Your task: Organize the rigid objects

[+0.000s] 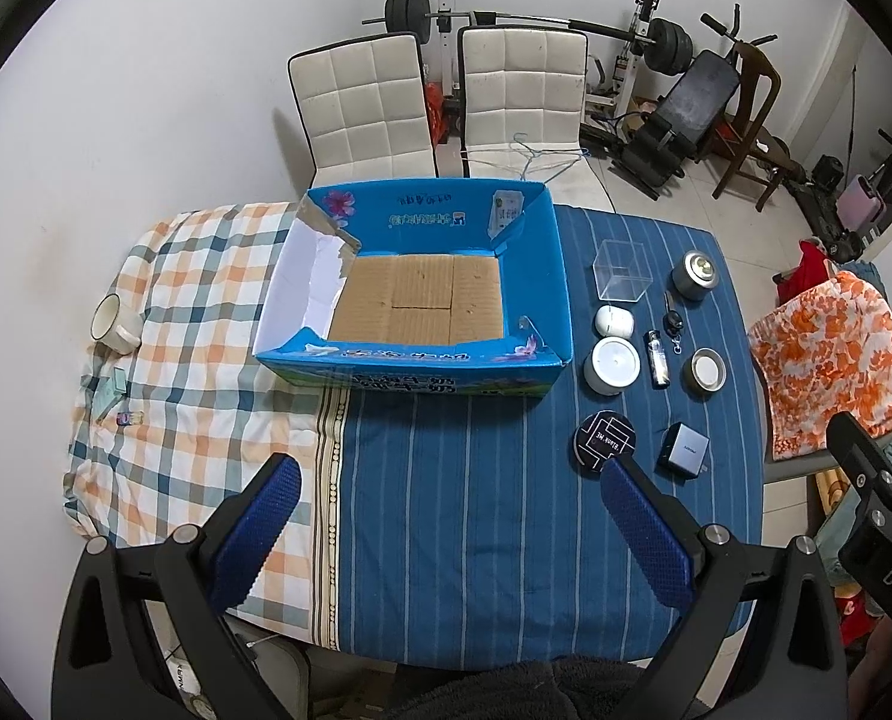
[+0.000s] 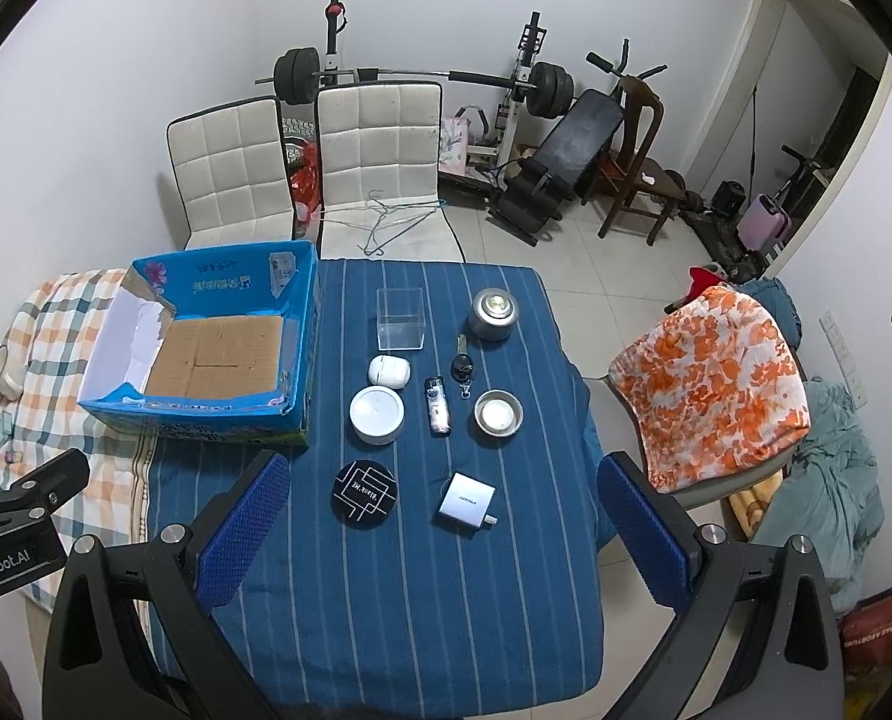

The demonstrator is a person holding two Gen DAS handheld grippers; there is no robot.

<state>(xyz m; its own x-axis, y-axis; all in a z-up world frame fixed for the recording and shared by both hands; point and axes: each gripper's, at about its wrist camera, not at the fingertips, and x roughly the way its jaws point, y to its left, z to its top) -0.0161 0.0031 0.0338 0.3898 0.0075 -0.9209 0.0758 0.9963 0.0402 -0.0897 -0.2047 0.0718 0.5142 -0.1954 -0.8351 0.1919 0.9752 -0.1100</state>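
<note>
While both grippers hover apart-jawed, the charger (image 2: pixel 465 499) lies between the right gripper's (image 2: pixel 443 531) fingers.

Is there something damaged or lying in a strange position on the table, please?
Yes. The blue cardboard box has a torn flap at its far-left corner, with ragged edges against the white inner wall. On the checked cloth to its left, a white mug lies tipped on its side. The small items on the blue striped cloth look orderly.

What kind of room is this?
Probably a spare room at home, used for eating and exercise: a cloth-covered table with white chairs, and a barbell rack and weight bench behind.
</note>
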